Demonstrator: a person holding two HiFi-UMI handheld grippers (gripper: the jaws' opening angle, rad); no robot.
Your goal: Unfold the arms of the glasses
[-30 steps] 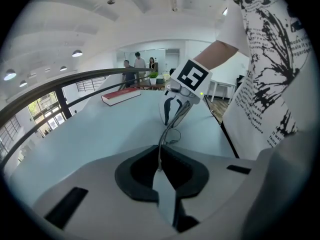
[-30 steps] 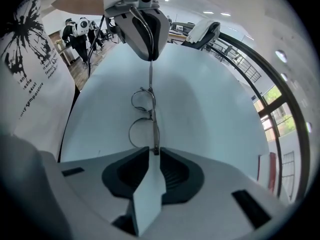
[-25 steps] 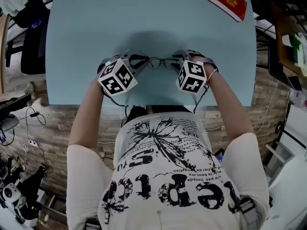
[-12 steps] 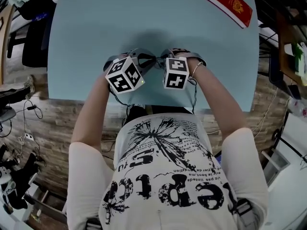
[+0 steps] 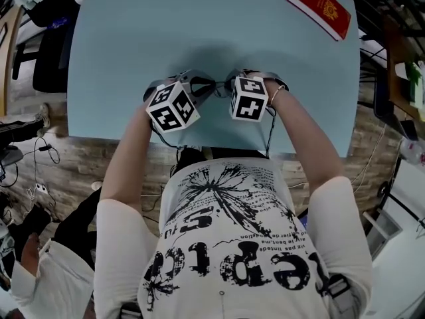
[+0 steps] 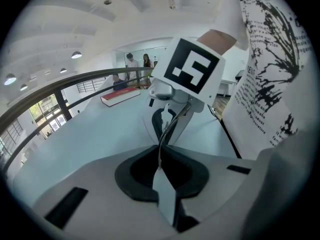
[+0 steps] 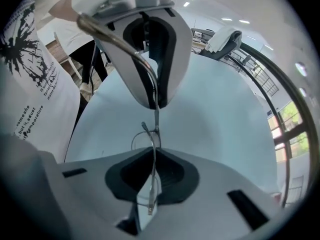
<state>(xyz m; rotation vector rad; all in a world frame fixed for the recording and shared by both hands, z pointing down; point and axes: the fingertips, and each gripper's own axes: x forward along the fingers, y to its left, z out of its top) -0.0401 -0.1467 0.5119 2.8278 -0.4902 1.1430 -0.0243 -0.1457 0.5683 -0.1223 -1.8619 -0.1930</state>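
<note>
The glasses (image 5: 214, 85) are at the middle of the bench (image 5: 126, 32), near its near edge, just before the person (image 5: 232, 244). A book (image 5: 319, 6) lies at the far right corner.

From the person's head, steeply down onto the pale blue table (image 5: 133, 45), high enough to take in its near edge and both sides, with the flat red book (image 5: 319, 8) at the far right corner. From the left gripper (image 5: 202, 85), close along its own jaws, towards the right gripper (image 5: 231, 84) and that book. From the right gripper, close and downward, back at the left one. Shared by all three: the thin wire-framed glasses (image 7: 156, 111) above the table's near edge.
</note>
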